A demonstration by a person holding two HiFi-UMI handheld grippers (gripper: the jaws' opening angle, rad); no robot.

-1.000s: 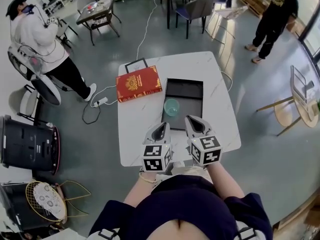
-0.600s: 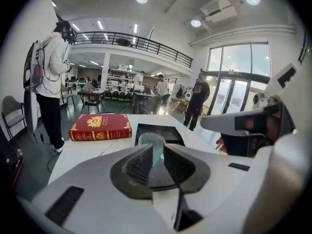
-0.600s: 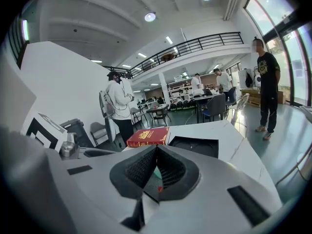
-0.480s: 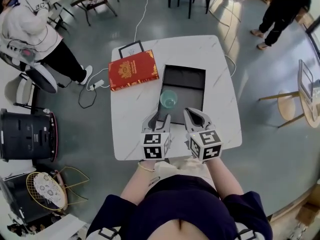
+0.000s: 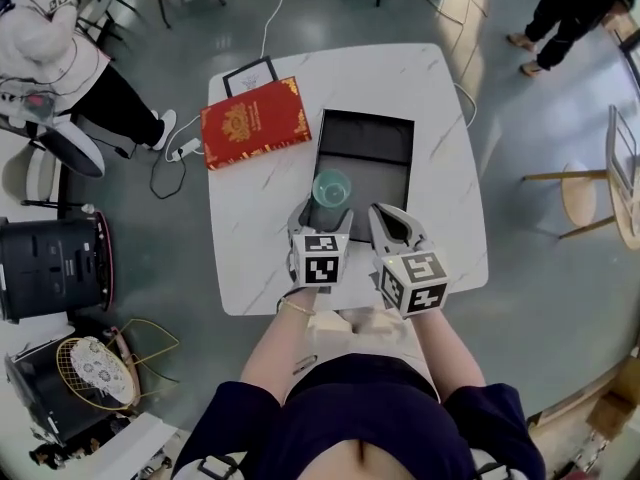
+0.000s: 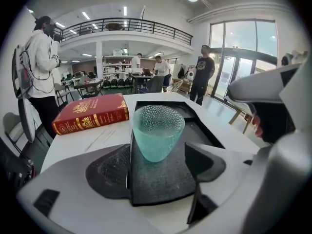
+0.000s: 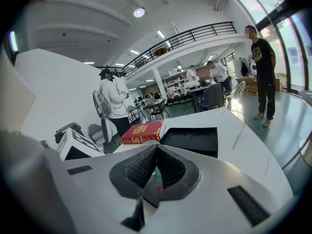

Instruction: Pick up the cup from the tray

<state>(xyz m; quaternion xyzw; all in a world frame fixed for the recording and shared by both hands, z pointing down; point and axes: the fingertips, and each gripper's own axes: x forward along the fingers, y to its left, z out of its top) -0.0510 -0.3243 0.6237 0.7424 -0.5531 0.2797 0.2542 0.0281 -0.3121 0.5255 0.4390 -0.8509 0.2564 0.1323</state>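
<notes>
1. At the far left of the head view a person in a white top (image 5: 50,53) stood on the grey floor, well apart from the white table (image 5: 440,168).
2. A red book (image 5: 255,121) lay flat on the table's left part, just beside the left edge of the black tray (image 5: 375,153).
3. The tray lay at the table's middle, its long side running away from the person holding the grippers.
4. The cup (image 5: 331,188), clear teal and dimpled, stood upright on the near left part of the tray floor.
5. The left gripper (image 5: 322,215) was at the tray's near end with its jaws wide apart. In the left gripper view the cup (image 6: 158,132) stood between the two dark pads (image 6: 109,167), low down at their tips, with a gap showing on either side. Nothing was gripped.
6. The right gripper (image 5: 393,223) was just beside the left one, over the tray's near right corner. In the right gripper view its jaws were drawn together, their ribbed pads meeting at the tips, with nothing held between them (image 7: 156,152).
7. That view looked past the jaws to the book (image 7: 142,131) and the tray (image 7: 192,139) beyond.
8. At the upper right of the head view a person in dark clothes (image 5: 570,8) stood on the floor, well away from the table.
</notes>
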